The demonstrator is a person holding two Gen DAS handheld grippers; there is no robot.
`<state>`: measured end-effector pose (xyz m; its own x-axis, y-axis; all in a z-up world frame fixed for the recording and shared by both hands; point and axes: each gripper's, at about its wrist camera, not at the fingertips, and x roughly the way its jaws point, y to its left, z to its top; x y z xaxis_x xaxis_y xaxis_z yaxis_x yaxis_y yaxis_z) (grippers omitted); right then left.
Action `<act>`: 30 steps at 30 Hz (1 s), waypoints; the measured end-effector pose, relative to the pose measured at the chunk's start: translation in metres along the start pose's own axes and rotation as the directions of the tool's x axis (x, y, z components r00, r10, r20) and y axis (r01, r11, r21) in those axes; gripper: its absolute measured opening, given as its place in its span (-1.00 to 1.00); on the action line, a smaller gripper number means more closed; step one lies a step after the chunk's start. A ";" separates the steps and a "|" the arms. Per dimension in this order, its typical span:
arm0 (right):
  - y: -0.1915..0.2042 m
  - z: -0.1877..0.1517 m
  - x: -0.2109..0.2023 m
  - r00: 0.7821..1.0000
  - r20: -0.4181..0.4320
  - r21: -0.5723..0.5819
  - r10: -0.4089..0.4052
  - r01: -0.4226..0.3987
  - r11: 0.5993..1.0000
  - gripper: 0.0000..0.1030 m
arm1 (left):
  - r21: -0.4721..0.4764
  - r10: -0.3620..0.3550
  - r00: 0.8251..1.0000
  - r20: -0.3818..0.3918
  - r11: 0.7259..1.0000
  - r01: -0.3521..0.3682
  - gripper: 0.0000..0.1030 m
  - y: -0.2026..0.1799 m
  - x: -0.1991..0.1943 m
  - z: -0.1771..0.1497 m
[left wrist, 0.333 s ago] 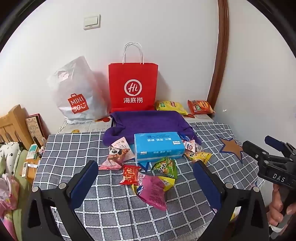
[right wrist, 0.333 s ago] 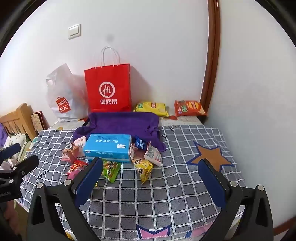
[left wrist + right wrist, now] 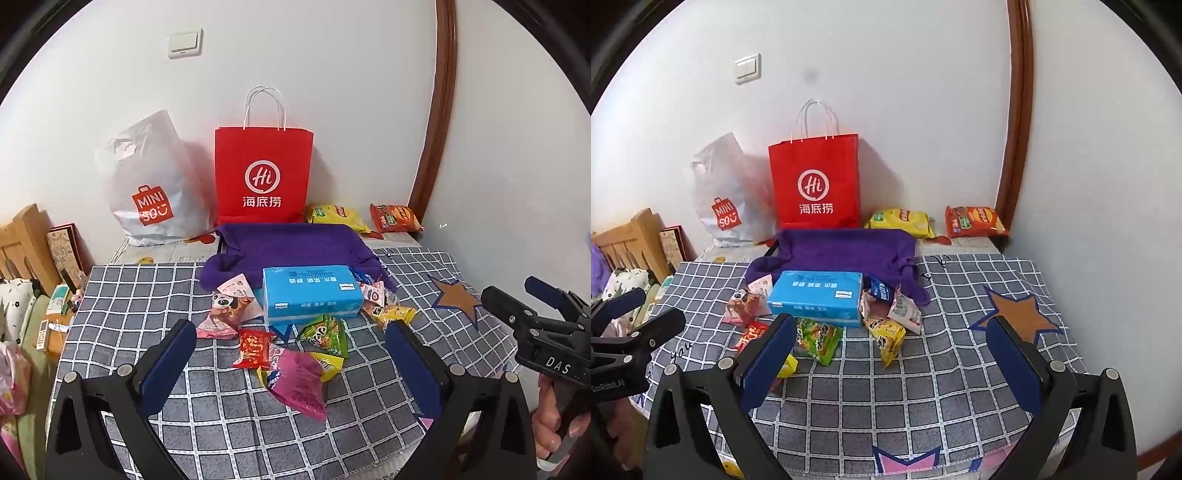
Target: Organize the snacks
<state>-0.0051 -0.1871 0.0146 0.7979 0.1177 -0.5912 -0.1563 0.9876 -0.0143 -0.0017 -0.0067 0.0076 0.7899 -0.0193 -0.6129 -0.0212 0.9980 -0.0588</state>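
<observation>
White wall behind, checked table point(image 3: 155, 295) ahead. Nothing looks sorted yet: snack packets point(image 3: 295, 354) lie scattered at twelve o'clock around the blue tissue pack point(image 3: 310, 291). My left tool point(image 3: 291, 354) and right tool point(image 3: 894, 354) both gape wide, empty.

Home bedroom: wooden bed frame point(image 3: 22, 236) with bedding beside a table under a checked cloth point(image 3: 147, 295); shopping bags point(image 3: 264, 173) stand against a white wall.

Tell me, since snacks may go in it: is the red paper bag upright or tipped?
Upright: the red paper bag stands against the wall, handles pointing up, logo level.
</observation>
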 end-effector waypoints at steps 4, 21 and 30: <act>-0.016 0.001 0.006 1.000 0.016 0.004 0.012 -0.012 1.000 0.88 | -0.021 -0.015 1.000 0.010 1.000 0.016 0.99 0.008 0.001 -0.004; -0.029 0.005 0.012 0.999 0.032 0.004 0.035 -0.035 0.999 0.88 | -0.027 -0.023 0.999 0.030 0.999 0.024 0.99 0.009 -0.005 -0.005; -0.027 0.004 0.011 0.999 0.036 0.000 0.033 -0.033 0.999 0.88 | -0.022 -0.027 0.999 0.025 0.999 0.028 0.99 0.007 -0.004 -0.006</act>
<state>0.0101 -0.2124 0.0114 0.8129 0.1539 -0.5617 -0.1829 0.9831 0.0048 -0.0089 -0.0001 0.0046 0.8055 -0.0452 -0.5909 -0.0128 0.9955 -0.0937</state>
